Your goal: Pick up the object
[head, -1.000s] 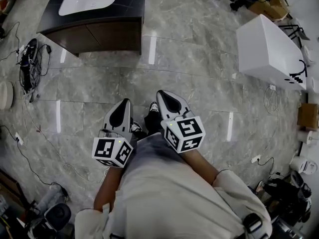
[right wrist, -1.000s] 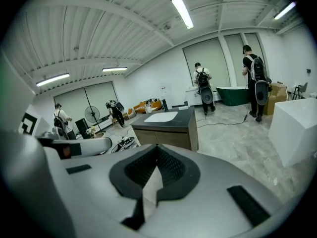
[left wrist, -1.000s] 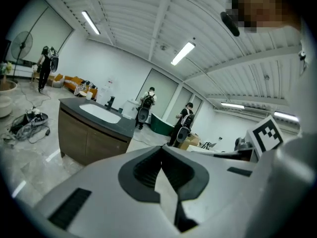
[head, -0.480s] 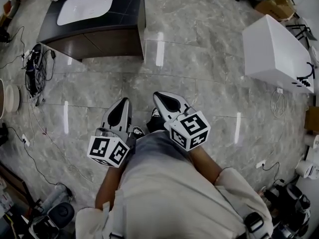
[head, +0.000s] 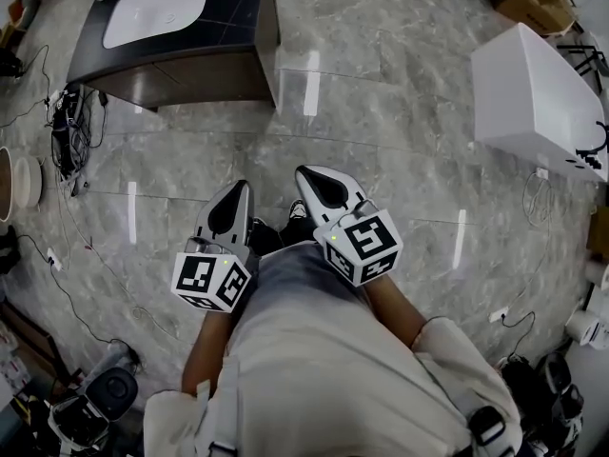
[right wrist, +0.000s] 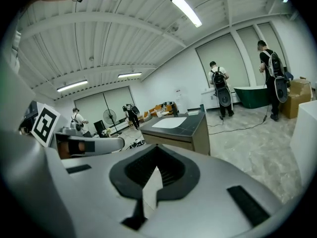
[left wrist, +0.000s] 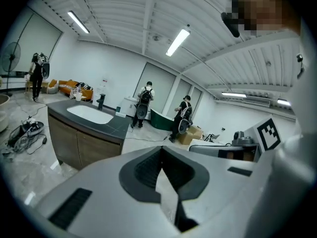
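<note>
Closest to us, our pale shirt fills the bottom of the head view, and both bare forearms reach forward from it. We hold the left gripper and the right gripper side by side just in front of the body, noses pointing ahead above the floor, each with its marker cube at the rear. In the left gripper view the jaws are pressed together at the tips, closed on nothing, with only floor showing through the slit below the dark pads. The right gripper view shows the same on that side: jaws closed and empty. Between the two grippers we see our dark shoes on the grey marble floor. Which thing we are meant to pick up we cannot tell from these views, and neither gripper touches anything. Off to our left a tangle of cables lies on the tiles. Ahead and to the left stands a dark cabinet with a white basin set in its top, well apart from us. To the right sits a white box-shaped unit. Farthest off, people wearing backpacks stand near a green tub, under a ceiling strip light.
</note>
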